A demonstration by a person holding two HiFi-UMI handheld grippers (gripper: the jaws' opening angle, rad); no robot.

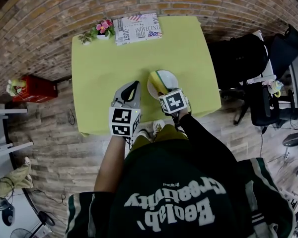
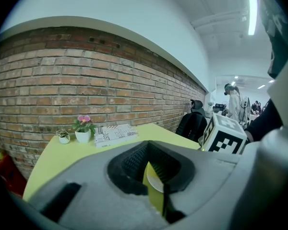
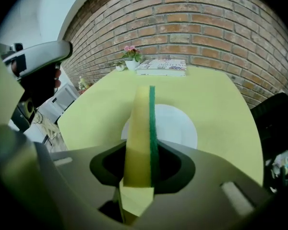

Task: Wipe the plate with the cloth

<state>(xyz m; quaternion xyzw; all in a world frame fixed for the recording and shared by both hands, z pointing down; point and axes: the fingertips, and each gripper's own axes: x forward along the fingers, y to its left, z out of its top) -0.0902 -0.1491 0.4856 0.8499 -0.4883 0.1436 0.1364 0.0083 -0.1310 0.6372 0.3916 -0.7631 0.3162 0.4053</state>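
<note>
Right claw (image 3: 140, 164) clamped tight on the cloth (image 3: 140, 128), a yellow pad with a green face, held on edge. Cloth stood over the near-left part of the white plate (image 3: 180, 126); contact with the plate could not be told. Plate sat near the front edge of the yellow-green surface (image 1: 114, 58). Left claw (image 1: 133, 86) all but closed, gripping nothing, just left of the plate. Book (image 1: 137, 28) and flower pot (image 1: 104, 29) at the far edge by the brick wall.

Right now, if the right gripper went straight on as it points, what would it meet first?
Probably the white plate: the sponge clamped in the right gripper points at it and would touch first, though depth is unclear.
</note>
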